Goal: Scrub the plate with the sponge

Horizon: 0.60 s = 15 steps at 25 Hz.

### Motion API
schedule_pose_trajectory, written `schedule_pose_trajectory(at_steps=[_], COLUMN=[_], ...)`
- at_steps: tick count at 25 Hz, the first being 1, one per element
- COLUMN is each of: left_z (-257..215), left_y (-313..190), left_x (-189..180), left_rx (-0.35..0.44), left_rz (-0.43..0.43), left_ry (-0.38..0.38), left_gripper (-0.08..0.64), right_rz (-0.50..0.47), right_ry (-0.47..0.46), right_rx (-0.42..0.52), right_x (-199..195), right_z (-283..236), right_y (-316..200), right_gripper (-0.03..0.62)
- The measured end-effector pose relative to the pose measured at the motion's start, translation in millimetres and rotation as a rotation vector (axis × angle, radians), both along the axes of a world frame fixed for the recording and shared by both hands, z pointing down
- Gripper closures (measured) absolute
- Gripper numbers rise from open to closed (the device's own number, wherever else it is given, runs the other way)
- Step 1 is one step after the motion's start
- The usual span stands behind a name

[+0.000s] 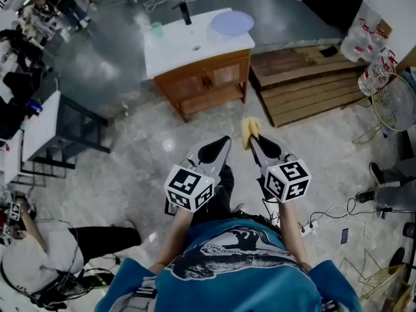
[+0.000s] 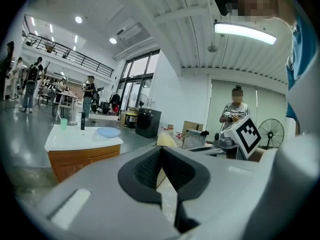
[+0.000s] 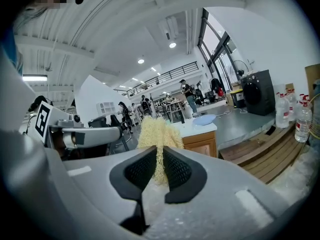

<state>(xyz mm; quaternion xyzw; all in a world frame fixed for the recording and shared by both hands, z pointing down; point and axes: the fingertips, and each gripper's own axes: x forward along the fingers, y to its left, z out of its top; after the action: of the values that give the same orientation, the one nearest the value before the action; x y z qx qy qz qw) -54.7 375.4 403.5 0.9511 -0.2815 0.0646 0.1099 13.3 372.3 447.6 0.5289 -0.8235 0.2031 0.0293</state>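
Note:
A pale blue plate (image 1: 232,23) lies on the white top of a wooden cabinet (image 1: 195,51), well ahead of both grippers. It also shows as the plate (image 2: 108,132) and the plate (image 3: 204,119) in the gripper views. My right gripper (image 1: 252,137) is shut on a yellow fibrous sponge (image 1: 249,131), and the sponge (image 3: 156,134) sticks up from between its pads. My left gripper (image 1: 222,147) is shut and holds nothing, its pads meeting at the tips (image 2: 161,150). Both are held over the floor near the person's chest.
On the cabinet top stand a green cup (image 1: 156,29) and a dark bottle (image 1: 186,13). A wooden pallet (image 1: 305,83) lies right of the cabinet, with water bottles (image 1: 364,38) and a fan (image 1: 394,101) beyond. A dark frame table (image 1: 65,129) stands left. People sit and stand around.

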Motion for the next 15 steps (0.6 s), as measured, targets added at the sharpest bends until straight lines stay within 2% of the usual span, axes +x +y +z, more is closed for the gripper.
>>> schedule_pose_trajectory(at_steps=[6,15], left_z=[-1,-4], left_y=[-80,-193], left_x=[6,-11], left_rx=[-0.011,-0.047], left_rz=[0.045,0.071], left_ry=[-0.010,-0.001], left_gripper=[0.549,0.548], right_rz=[0.031,0.019], right_ry=[0.005,0.026], right_rx=[-0.033,-0.090], right_x=[6,-16], right_z=[2,5], right_y=[-77,-185], right_gripper=[0.554,0.554])
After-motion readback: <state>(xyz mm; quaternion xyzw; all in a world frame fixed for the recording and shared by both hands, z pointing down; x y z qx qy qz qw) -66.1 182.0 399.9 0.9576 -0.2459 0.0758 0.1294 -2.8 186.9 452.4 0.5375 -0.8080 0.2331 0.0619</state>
